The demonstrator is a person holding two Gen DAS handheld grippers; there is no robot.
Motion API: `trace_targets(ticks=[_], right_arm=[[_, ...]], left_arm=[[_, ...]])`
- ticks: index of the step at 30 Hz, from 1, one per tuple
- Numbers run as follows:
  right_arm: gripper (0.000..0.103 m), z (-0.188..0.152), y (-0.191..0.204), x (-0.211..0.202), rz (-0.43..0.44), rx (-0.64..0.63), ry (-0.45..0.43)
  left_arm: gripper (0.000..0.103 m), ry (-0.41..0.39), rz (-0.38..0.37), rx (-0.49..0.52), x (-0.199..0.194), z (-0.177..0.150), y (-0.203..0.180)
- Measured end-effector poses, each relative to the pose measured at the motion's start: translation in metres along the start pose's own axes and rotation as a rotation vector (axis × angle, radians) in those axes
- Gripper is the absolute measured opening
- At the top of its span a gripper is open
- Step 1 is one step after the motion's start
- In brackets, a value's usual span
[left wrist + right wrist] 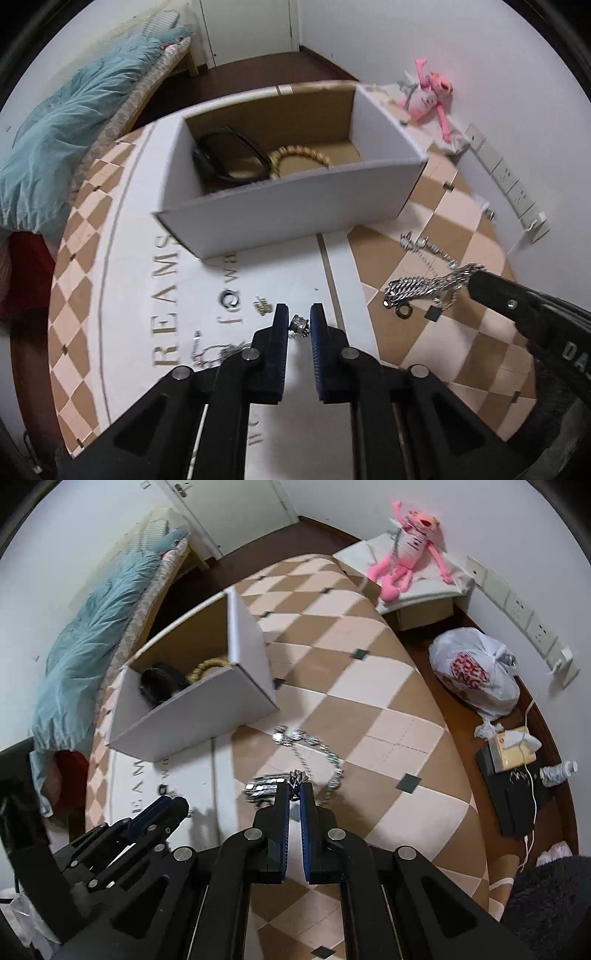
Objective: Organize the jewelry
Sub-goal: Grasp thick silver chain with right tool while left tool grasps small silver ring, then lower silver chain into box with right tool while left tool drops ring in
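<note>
Right gripper (294,796) clamped on silver chain bracelet (413,290), lifted just off table (369,709). Left gripper (299,325) part-open around small silver ring (300,325). Box (192,709) at 11 o'clock from right gripper, nearer left.

Home bedroom — bed (110,85), pink plush toy (402,550)

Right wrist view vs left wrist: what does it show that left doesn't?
Right wrist only: a white plastic bag with red print and a black box on the floor. Left wrist only: a small ring between the left gripper's parted fingertips, plus "REAMS" lettering. Both: the white box holding a black band and a gold bracelet, and the right gripper pinching a silver chain.
</note>
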State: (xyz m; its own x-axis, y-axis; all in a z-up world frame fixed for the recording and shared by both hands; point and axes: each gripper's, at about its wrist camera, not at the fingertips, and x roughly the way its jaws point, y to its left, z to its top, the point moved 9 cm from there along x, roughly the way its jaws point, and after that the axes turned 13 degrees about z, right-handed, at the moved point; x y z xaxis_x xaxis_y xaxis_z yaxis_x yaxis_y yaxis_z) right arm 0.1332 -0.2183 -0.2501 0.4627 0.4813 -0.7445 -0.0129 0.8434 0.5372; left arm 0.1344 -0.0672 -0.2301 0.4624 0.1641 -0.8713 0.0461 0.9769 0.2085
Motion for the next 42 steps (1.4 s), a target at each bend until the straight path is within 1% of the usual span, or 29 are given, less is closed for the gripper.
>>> trace_targets(ticks=[6,11,16,20,24,27,29,33,37,42], right_arm=[[0.006,0.012,0.027,-0.015,0.037,-0.070,0.003],[0.005,0.030,0.049,-0.032,0.075,-0.103,-0.014],[0.005,0.062,0.075,-0.055,0.125,-0.134,-0.049],[0.005,0.094,0.098,-0.063,0.146,-0.178,-0.069],[0.005,0.122,0.113,-0.052,0.132,-0.218,-0.055],[0.005,0.142,0.115,-0.033,0.113,-0.230,-0.018],[0.005,0.153,0.113,-0.015,0.090,-0.238,0.019],[0.005,0.164,0.106,0.019,0.050,-0.248,0.093],[0.005,0.168,0.097,0.053,-0.014,-0.267,0.158],[0.005,0.176,0.088,0.073,-0.069,-0.286,0.181]], left_arm=[[0.009,-0.057,-0.039,-0.053,-0.038,0.019,0.023],[0.009,-0.092,-0.105,-0.086,-0.065,0.047,0.036],[0.009,-0.120,-0.171,-0.096,-0.087,0.080,0.042],[0.009,-0.123,-0.221,-0.114,-0.094,0.111,0.050],[0.009,-0.107,-0.244,-0.126,-0.084,0.139,0.055],[0.009,-0.065,-0.246,-0.132,-0.066,0.153,0.058],[0.009,-0.035,-0.232,-0.129,-0.050,0.158,0.059],[0.009,0.020,-0.199,-0.119,-0.022,0.159,0.061],[0.009,0.066,-0.174,-0.126,0.003,0.158,0.069],[0.010,0.109,-0.154,-0.137,0.020,0.157,0.077]])
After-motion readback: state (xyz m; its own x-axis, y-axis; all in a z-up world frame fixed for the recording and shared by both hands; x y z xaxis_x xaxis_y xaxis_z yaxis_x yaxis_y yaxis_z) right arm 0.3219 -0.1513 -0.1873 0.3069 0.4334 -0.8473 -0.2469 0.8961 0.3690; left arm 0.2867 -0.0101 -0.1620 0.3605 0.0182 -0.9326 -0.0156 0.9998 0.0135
